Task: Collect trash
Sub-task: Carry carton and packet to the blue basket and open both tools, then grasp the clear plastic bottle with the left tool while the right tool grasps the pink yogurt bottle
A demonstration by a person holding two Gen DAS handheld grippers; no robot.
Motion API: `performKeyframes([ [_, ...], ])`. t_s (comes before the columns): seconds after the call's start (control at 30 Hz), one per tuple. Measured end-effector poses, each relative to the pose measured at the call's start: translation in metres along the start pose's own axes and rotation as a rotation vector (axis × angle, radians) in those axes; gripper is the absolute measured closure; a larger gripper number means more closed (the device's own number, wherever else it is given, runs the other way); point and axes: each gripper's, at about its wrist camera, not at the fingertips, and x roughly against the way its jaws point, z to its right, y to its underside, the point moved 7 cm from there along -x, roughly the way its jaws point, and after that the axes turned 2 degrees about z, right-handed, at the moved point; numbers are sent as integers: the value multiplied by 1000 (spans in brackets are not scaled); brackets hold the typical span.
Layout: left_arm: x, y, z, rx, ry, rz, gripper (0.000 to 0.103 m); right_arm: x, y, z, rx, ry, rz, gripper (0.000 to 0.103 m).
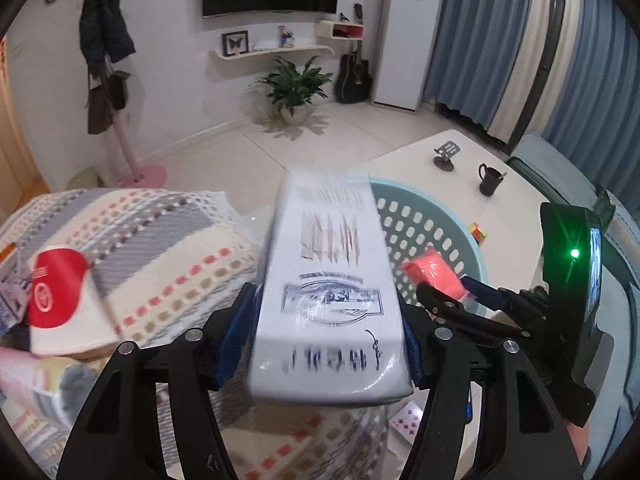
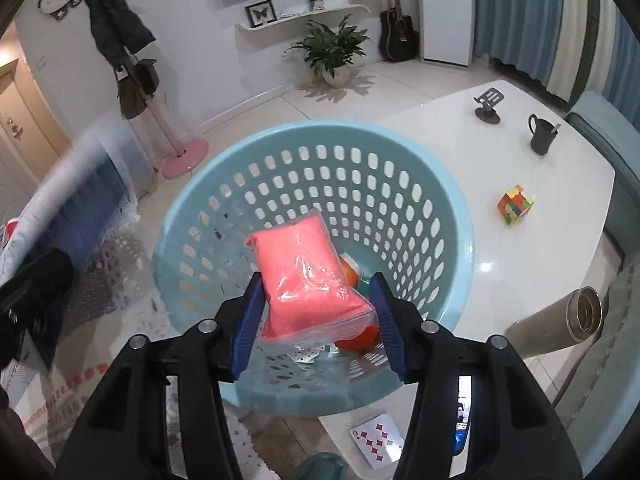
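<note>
My left gripper (image 1: 328, 320) is shut on a white tissue pack (image 1: 328, 272) with blue print, held up left of the light blue perforated basket (image 1: 424, 220). My right gripper (image 2: 316, 304) holds a pink powder bag (image 2: 304, 272) in clear plastic over the basket (image 2: 224, 208); its jaws stand fairly wide around the bag. The right gripper and pink bag (image 1: 436, 276) also show in the left wrist view. Orange trash (image 2: 358, 336) and playing cards lie in the basket's bottom.
The basket stands by a white table (image 2: 500, 160) with a black mug (image 2: 542, 136), a colour cube (image 2: 516, 204), a phone stand (image 2: 490, 106), a metal flask (image 2: 560, 320) and a playing card (image 2: 376, 440). A patterned cloth (image 1: 160, 248) with a red-topped cup (image 1: 56, 296) lies left.
</note>
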Motion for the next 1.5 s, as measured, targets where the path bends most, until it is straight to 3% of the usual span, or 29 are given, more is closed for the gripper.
performKeyframes([
  [0.1,-1,-2,4,-15,-13,10,31,0,-4,7,-31,-12,0,42],
  [0.4,20,0,6,-16,-20,43,31,12,-8,20,-76,-22,22,41],
  [0.53,41,0,-1,0,-36,75,31,29,-13,5,-49,-54,57,41],
  [0.73,80,2,-31,63,-70,132,31,72,-29,-52,89,-133,148,41],
  [0.9,118,12,-77,161,-128,177,31,103,-31,-123,220,-281,184,41],
  [1.03,149,27,-129,260,-206,204,31,113,-11,-200,355,-437,152,41],
  [1.13,172,39,-174,341,-278,212,31,113,4,-249,465,-479,150,41],
  [1.27,205,50,-244,447,-370,216,31,99,12,-288,519,-523,104,41],
  [1.33,213,54,-273,493,-382,193,31,88,13,-299,515,-552,61,41],
  [1.5,206,58,-330,625,-318,140,31,67,15,-310,510,-586,-42,41],
])
